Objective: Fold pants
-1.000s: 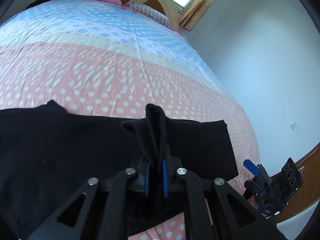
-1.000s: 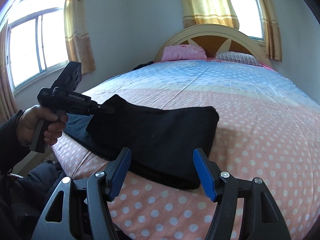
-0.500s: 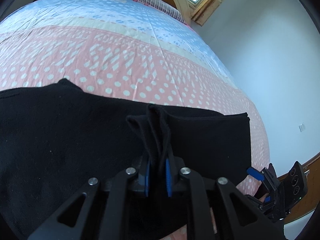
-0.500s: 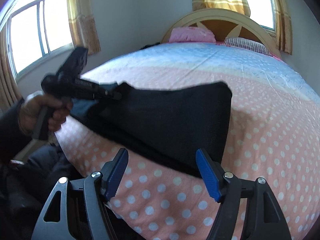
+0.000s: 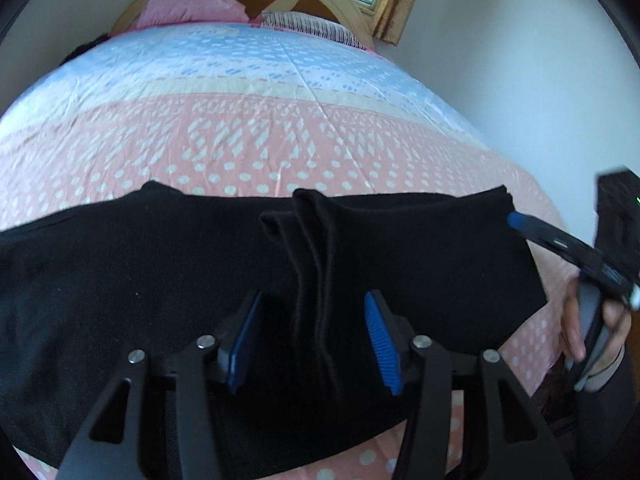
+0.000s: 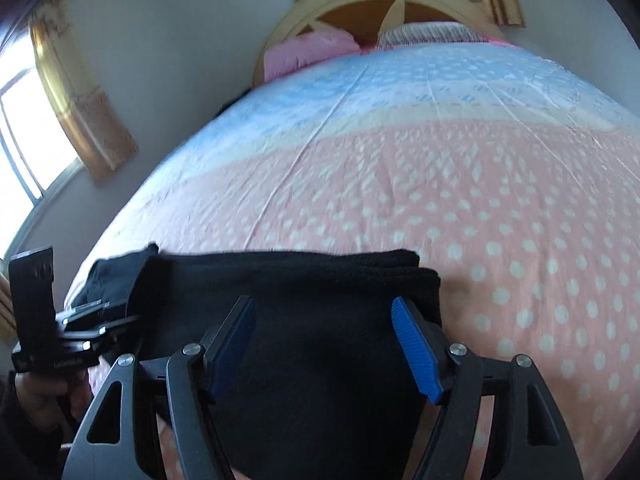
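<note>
Black pants (image 5: 120,272) lie folded across the near end of the bed. In the left wrist view my left gripper (image 5: 312,340) is open, its blue pads either side of a raised ridge of black cloth (image 5: 316,248) that stands free between them. My right gripper (image 6: 324,344) is open and empty, low over the folded right end of the pants (image 6: 320,280). The right gripper also shows at the right of the left wrist view (image 5: 560,244), and the left gripper at the left of the right wrist view (image 6: 80,320).
The bed has a pink dotted and blue sheet (image 5: 260,120), with a pink pillow (image 5: 192,8) and a striped pillow (image 5: 312,24) at a cream and wood headboard (image 6: 380,4). Windows with yellow curtains (image 6: 80,112) and white walls surround it.
My left gripper has opened and let go of the cloth ridge it was pinching. My right gripper has moved in over the right end of the pants.
</note>
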`<state>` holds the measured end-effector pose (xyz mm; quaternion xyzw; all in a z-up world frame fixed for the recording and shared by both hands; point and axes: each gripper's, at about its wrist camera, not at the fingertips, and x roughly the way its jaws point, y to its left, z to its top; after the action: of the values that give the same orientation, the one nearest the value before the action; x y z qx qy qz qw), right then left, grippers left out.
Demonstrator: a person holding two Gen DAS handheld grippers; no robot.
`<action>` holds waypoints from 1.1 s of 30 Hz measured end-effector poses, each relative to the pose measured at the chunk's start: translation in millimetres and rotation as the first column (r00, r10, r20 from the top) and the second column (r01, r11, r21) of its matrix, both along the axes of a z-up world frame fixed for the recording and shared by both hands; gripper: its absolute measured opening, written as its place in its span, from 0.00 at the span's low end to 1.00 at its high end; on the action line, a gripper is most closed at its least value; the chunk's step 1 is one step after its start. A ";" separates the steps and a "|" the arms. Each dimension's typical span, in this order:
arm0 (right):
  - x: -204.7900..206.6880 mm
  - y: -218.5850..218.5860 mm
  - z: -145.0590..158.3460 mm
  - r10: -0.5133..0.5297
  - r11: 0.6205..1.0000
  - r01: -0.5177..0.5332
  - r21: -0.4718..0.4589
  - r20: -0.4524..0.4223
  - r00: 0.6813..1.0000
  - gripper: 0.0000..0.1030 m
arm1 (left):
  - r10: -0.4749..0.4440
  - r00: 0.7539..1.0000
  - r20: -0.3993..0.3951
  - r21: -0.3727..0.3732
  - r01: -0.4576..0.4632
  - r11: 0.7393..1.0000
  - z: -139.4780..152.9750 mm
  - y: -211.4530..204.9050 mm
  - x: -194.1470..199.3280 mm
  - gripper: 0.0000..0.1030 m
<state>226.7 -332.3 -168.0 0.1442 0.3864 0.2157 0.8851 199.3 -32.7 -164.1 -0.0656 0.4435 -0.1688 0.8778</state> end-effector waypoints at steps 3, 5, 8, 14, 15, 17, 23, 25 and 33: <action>-11.9 3.5 14.3 0.004 1.000 -0.003 -0.009 0.029 1.000 0.69 | -0.013 1.000 0.018 0.061 0.012 0.998 1.3 -5.5 -4.9 0.53; -26.1 10.0 27.4 0.029 0.999 -0.030 0.014 0.068 0.997 0.70 | -0.019 1.000 0.023 0.055 0.018 0.998 3.1 -3.4 -9.3 0.56; -51.2 29.2 40.4 0.143 0.987 -0.150 0.057 0.111 0.984 0.70 | -0.005 1.000 0.030 0.059 0.004 0.998 2.5 2.5 -15.8 0.57; -91.1 109.4 4.5 0.388 0.914 -0.373 -0.163 0.070 0.919 0.71 | 0.031 0.999 0.025 0.008 -0.031 0.999 7.3 27.6 -32.3 0.60; -96.3 113.3 5.3 0.395 0.906 -0.371 -0.202 0.091 0.914 0.72 | 0.045 0.999 0.031 0.019 -0.045 0.999 9.2 34.1 -34.7 0.61; -97.9 114.3 11.1 0.404 0.900 -0.381 -0.213 0.077 0.912 0.72 | 0.082 0.995 0.052 0.053 -0.085 0.995 15.3 53.9 -37.2 0.64; -94.9 116.3 34.6 0.375 0.926 -0.365 -0.102 0.123 0.919 0.72 | 0.218 0.968 0.128 0.171 -0.238 0.956 34.2 140.8 -43.5 0.69; -92.0 130.1 38.8 0.395 0.917 -0.384 -0.106 0.132 0.909 0.72 | 0.287 0.948 0.136 0.205 -0.311 0.928 35.5 176.6 -44.5 0.69; -81.0 166.2 12.4 0.445 0.894 -0.439 -0.094 0.054 0.894 0.72 | 0.492 0.869 0.056 0.087 -0.496 0.864 5.4 282.4 -58.8 0.69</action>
<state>145.6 -166.1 -155.6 0.0092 0.3842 0.4007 0.8317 140.5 249.7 -158.7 -0.1311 0.4057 0.0824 0.9008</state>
